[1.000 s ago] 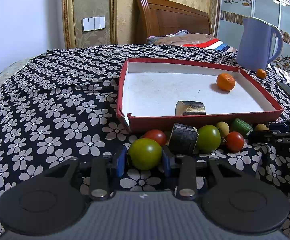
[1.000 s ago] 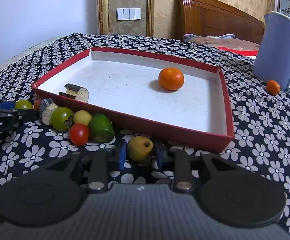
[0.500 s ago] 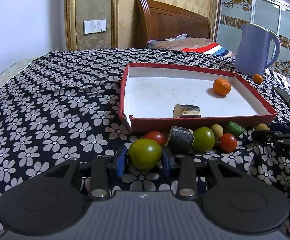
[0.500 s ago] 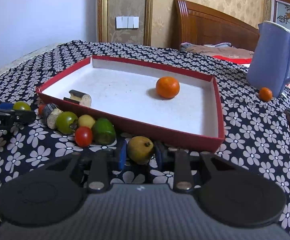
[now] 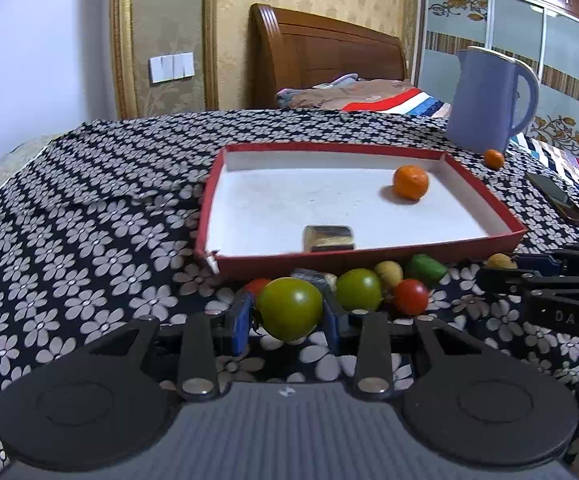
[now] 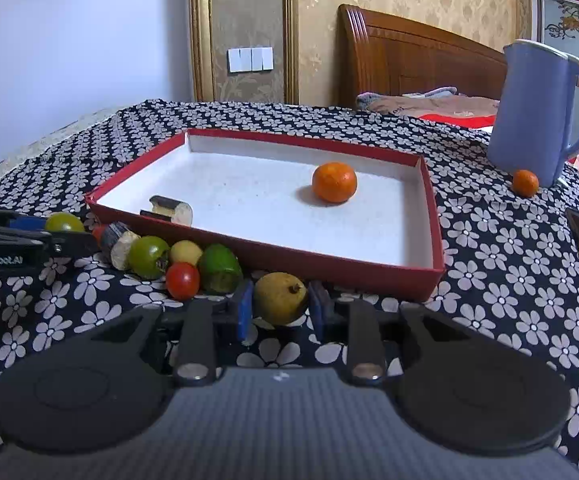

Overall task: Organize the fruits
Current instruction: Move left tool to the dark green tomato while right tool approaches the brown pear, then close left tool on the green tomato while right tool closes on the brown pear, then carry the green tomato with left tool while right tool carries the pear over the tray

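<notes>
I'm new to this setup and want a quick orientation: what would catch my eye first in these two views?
The red-rimmed tray on the flowered cloth, holding an orange and a short dark-skinned cut piece. In front of it, each gripper holds a fruit: the left gripper a green tomato, the right gripper a yellowish fruit. More small fruits crowd the tray's near wall, and a tall blue jug stands behind to the right.

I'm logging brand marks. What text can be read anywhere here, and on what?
"GenRobot.AI": on the left gripper, seen from the right wrist.
"DAS", cut off by the frame edge: on the right gripper, seen from the left wrist.
Nothing else shows readable text.
</notes>
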Tool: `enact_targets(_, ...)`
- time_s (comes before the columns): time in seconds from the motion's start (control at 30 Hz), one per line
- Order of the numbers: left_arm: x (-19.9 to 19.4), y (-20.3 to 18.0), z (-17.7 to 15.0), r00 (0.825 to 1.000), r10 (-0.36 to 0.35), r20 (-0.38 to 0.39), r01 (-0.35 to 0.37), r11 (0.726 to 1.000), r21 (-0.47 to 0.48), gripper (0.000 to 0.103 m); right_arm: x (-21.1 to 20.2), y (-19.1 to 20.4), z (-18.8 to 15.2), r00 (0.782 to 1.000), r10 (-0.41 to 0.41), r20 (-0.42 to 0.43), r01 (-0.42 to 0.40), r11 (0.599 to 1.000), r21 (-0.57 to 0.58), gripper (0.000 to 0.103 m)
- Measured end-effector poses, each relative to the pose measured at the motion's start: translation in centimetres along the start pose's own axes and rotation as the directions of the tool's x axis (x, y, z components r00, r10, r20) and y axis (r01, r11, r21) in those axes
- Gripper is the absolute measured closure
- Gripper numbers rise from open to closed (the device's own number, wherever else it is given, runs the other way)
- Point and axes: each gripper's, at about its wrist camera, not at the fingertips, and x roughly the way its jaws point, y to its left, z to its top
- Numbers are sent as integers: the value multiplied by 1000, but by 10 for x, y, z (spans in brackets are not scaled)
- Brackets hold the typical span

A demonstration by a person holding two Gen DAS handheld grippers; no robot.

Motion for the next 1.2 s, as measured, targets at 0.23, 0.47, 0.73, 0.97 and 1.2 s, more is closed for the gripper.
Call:
enact_targets(0.23, -2, -20, 13, 1000, -16, 21, 16, 999, 34, 68, -6, 3, 10, 1000, 4, 29, -4, 1000, -11, 75)
enact_targets(0.47, -9, -32, 23, 999, -23, 39, 21, 998, 52, 68, -14, 7, 19, 998, 14, 59, -13, 1000, -21, 75)
enact_targets(0.73, -23, -42, 39, 997, -17, 74, 10, 996, 86, 67, -28, 11, 33, 994, 22, 106, -17, 999, -40, 75)
enact_targets(0.97, -33, -46, 60, 993, -19, 119, 7, 995, 96, 67, -42, 15, 50, 986, 29, 161, -21, 998, -52, 75)
enact_targets(1.2, -26, -51, 65, 993, -8, 121, -4, 995, 100, 67, -39, 14, 51, 987, 34, 158, -27, 999, -45, 75)
